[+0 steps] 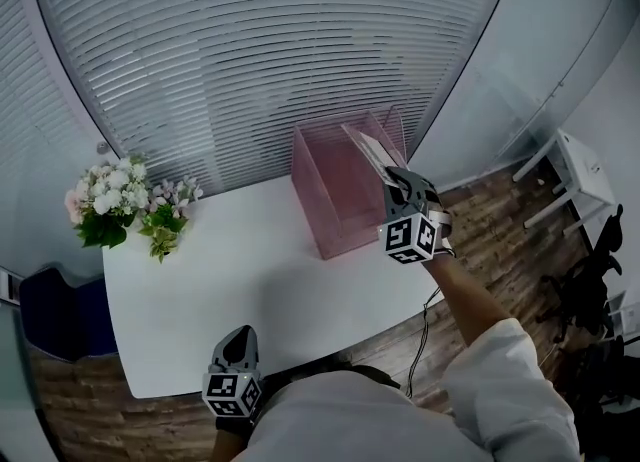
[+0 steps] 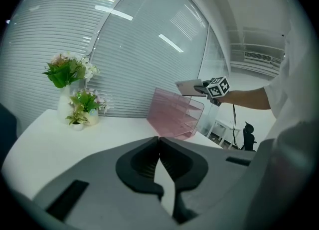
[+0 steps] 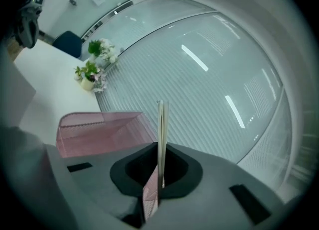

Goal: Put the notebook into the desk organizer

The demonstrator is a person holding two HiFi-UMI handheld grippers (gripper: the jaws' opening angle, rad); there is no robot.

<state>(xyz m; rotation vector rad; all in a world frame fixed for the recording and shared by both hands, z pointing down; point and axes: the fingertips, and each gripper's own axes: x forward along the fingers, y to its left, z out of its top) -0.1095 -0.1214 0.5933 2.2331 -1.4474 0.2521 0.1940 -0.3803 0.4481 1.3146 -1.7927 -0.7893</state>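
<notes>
Right of centre in the head view, the notebook (image 1: 366, 147) is standing edge-on, pinched between the nearly closed jaws of the right gripper (image 1: 393, 176), just above the pink mesh desk organizer (image 1: 330, 190). At lower centre, the left gripper (image 1: 238, 334) is hanging by the white table (image 1: 230, 260) edge, jaws pressed together, empty

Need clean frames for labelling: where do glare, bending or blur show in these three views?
Head view: wide lens bends the blinds into arcs, even light, little blur. Left gripper view: light streaks glare on the glass wall; dark corners. Right gripper view: same streaks, the notebook edge-on and slightly soft, black corners.
</notes>
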